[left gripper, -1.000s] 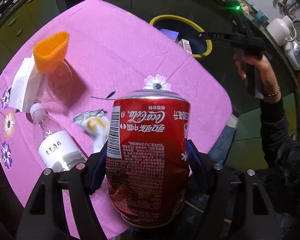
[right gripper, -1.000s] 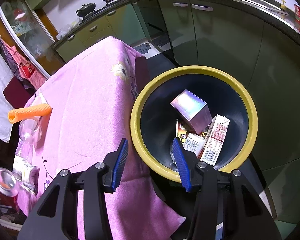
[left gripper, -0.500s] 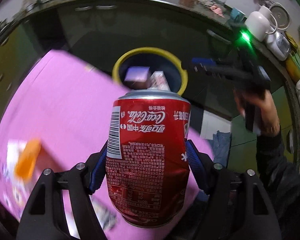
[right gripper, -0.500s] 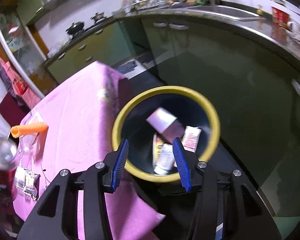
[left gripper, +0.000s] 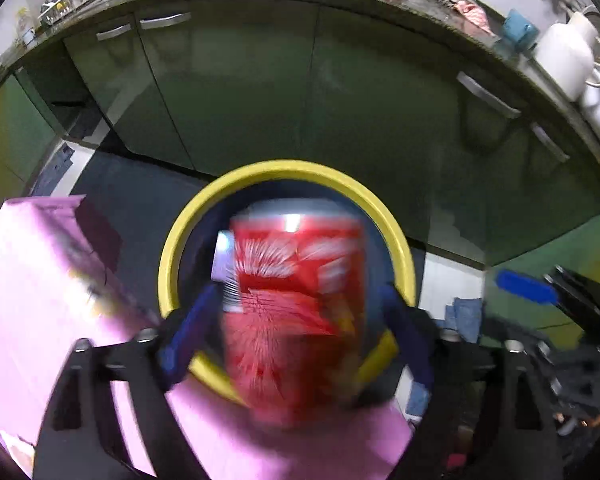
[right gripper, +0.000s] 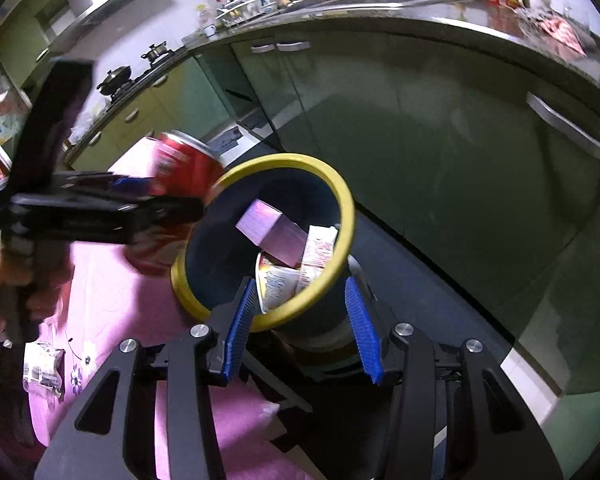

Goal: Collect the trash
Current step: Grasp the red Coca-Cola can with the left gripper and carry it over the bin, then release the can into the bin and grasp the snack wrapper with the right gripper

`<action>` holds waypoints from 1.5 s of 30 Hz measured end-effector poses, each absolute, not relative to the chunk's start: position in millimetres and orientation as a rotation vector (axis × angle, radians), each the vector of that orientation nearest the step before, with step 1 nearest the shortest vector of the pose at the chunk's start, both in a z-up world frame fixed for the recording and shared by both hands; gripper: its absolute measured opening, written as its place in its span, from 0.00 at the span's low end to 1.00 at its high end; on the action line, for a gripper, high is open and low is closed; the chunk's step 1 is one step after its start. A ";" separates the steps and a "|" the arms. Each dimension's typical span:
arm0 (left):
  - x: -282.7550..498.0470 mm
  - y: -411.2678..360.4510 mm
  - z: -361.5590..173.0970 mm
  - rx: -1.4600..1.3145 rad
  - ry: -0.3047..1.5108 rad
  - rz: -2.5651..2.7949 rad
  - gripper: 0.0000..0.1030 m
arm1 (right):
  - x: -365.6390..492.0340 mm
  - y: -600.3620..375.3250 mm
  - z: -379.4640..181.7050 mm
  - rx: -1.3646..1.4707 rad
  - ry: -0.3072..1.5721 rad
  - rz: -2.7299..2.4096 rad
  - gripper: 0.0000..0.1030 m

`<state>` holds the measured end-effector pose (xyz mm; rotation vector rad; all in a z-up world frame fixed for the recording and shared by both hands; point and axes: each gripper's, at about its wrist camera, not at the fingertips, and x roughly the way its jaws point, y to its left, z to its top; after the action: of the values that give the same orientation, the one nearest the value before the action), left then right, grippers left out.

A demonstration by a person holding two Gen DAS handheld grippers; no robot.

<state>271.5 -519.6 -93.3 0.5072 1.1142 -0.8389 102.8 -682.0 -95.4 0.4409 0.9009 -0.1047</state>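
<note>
One red can [left gripper: 292, 312] between just-opened left claw [left gripper: 296, 328] pads — right claw [right gripper: 300, 328] open, empty.

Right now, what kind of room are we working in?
Most likely a home kitchen: green cabinet doors with metal handles run under a dark countertop, a black wok sits on a stove, and a dish rack stands by the sink tap.

Bin [right gripper: 342, 208]: standing on the floor just beside the table [right gripper: 112, 300], before the cabinets [right gripper: 420, 128].
Can [left gripper: 296, 300]: hanging over the bin.
In bin: 1 box [right gripper: 270, 230], cartons [right gripper: 318, 254].
</note>
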 end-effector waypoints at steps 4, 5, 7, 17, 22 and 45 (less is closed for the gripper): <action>274.1 -524.9 -95.1 0.498 1.102 -0.829 0.85 | 98.0 -688.5 -98.0 0.454 0.903 -0.118 0.50; 272.9 -520.3 -90.3 0.476 1.101 -0.833 0.85 | 97.5 -688.7 -98.3 0.455 0.904 -0.119 0.50; 266.8 -504.4 -71.5 0.424 1.071 -0.850 0.85 | 96.3 -686.8 -98.9 0.452 0.904 -0.123 0.50; 186.8 -343.3 46.1 0.152 0.866 -0.832 0.91 | 107.0 -637.7 -87.8 0.387 0.901 -0.063 0.50; 143.8 -237.7 70.1 0.111 0.736 -0.659 0.94 | 113.2 -549.6 -64.0 0.279 0.879 0.103 0.50; 87.5 -8.0 -5.4 -0.109 0.797 -0.228 0.94 | 148.4 -274.4 -112.3 0.072 1.114 0.502 0.49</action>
<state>87.5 -8.0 -5.4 -0.1091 0.7972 -0.2276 148.4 -274.4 -112.3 0.0718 1.1137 0.5023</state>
